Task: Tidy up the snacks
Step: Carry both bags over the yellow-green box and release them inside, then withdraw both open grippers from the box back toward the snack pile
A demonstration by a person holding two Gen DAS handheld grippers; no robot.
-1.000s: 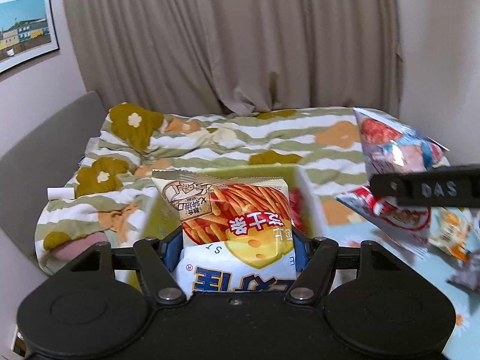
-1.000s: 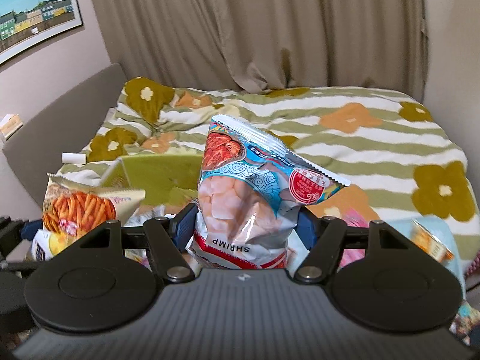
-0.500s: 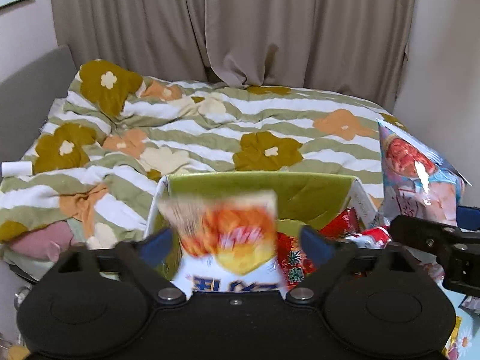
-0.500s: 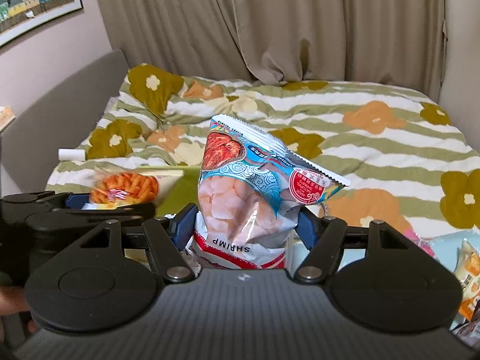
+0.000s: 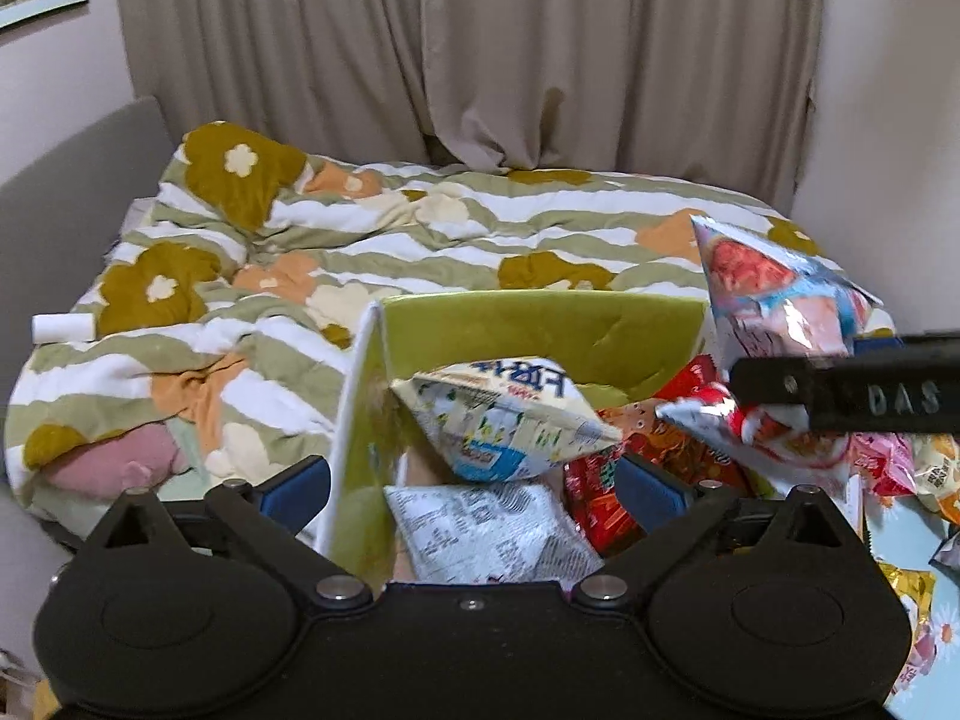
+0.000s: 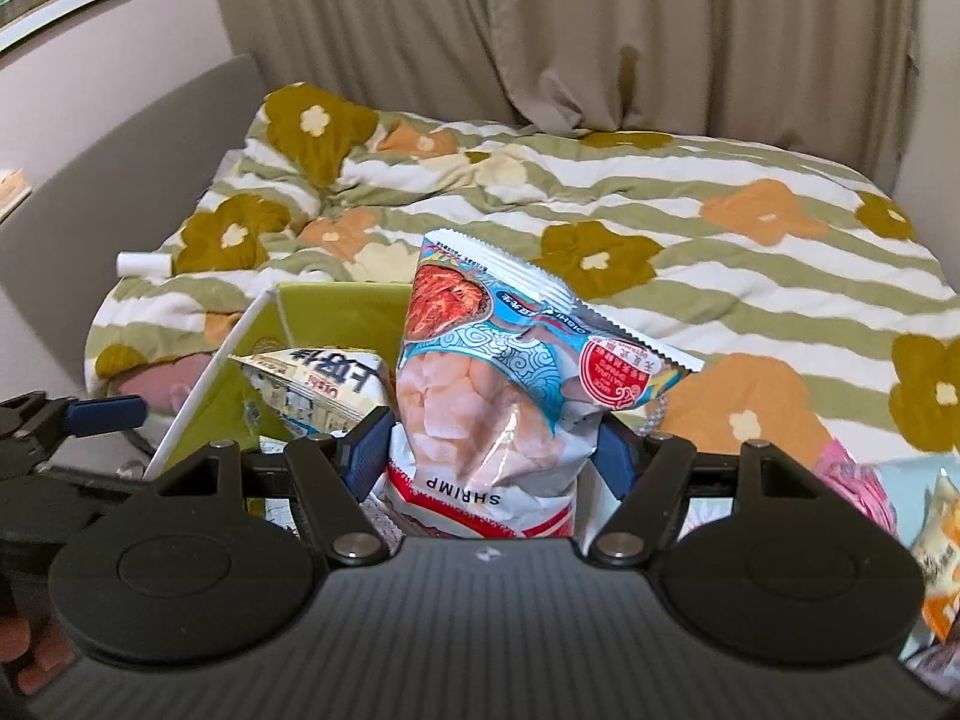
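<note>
A green box (image 5: 540,324) holds several snack bags. The yellow-and-white cheese snack bag (image 5: 510,420) lies tilted inside it, on a white printed bag (image 5: 492,534) and red bags (image 5: 606,504). My left gripper (image 5: 474,486) is open and empty just above the box's near left corner. My right gripper (image 6: 489,456) is shut on a shrimp chip bag (image 6: 498,378), held upright over the box's right side; that bag also shows in the left wrist view (image 5: 774,294). The cheese bag shows in the right wrist view (image 6: 318,390) inside the box (image 6: 336,312).
The box stands beside a bed with a striped floral duvet (image 5: 360,240). Loose snack bags (image 5: 912,468) lie on a light blue surface at the right. A white roll (image 5: 63,327) lies on the bed's left edge. Curtains hang behind.
My left gripper opened and the cheese snack bag dropped into the green box. My right gripper moved left toward the box, still holding the shrimp bag.
</note>
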